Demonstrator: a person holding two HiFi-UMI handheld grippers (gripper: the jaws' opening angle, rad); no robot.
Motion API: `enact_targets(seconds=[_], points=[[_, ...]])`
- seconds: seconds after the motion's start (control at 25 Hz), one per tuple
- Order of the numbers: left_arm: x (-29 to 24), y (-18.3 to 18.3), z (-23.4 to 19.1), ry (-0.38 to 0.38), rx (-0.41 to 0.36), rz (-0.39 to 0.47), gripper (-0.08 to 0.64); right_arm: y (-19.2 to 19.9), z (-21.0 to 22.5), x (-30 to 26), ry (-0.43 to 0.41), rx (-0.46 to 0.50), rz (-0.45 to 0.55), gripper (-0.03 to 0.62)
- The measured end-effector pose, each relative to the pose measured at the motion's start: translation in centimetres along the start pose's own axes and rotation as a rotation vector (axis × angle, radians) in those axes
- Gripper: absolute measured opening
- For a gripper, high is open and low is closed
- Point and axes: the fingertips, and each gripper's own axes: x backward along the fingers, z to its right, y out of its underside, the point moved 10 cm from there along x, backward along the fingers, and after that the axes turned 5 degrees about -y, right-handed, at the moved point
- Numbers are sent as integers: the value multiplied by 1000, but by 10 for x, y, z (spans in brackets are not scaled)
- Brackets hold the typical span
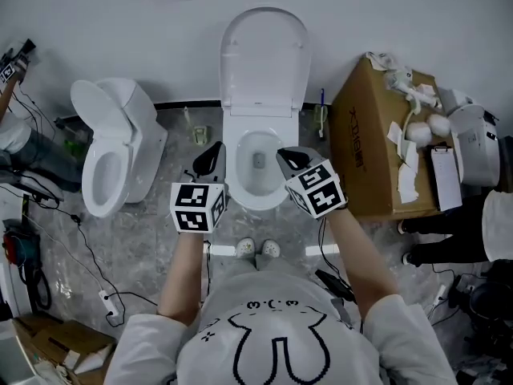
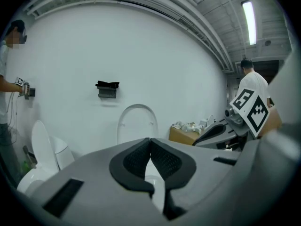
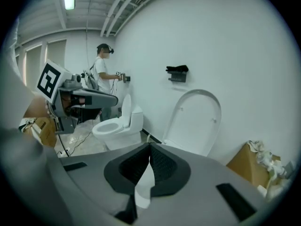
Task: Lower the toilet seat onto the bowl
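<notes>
Head view: toilet seat [image 1: 264,58] stands upright at the far wall behind the bowl [image 1: 258,184], left gripper [image 1: 210,159] and right gripper [image 1: 292,160] above the bowl, jaws closed and empty; nudged ungripped, the seat could slam down.

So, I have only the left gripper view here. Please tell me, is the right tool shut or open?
Observer: Shut. In the right gripper view the right tool has its pads together, with nothing between them.
Operator: And what is under the tools? My view is blocked there.
Observer: The bowl, uncovered. In the head view both tools hang above it, the left tool over its left rim and the right tool over its right rim.
Operator: Does any tool touch the seat?
Observer: No. The seat stands up at the wall, apart from both tools.
</notes>
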Motion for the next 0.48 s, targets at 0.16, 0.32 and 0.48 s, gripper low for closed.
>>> enact_targets(seconds=[0.16,0.32,0.48], points=[[8,-21,3,0,-15,49,9,-15,-1,25,41,-18,88,28],[13,-40,7,1,-44,101,10,-29,-2,45,86,-8,163,29],[16,-55,11,2,-67,142,11,-42,-3,63,121,-6,230,28]])
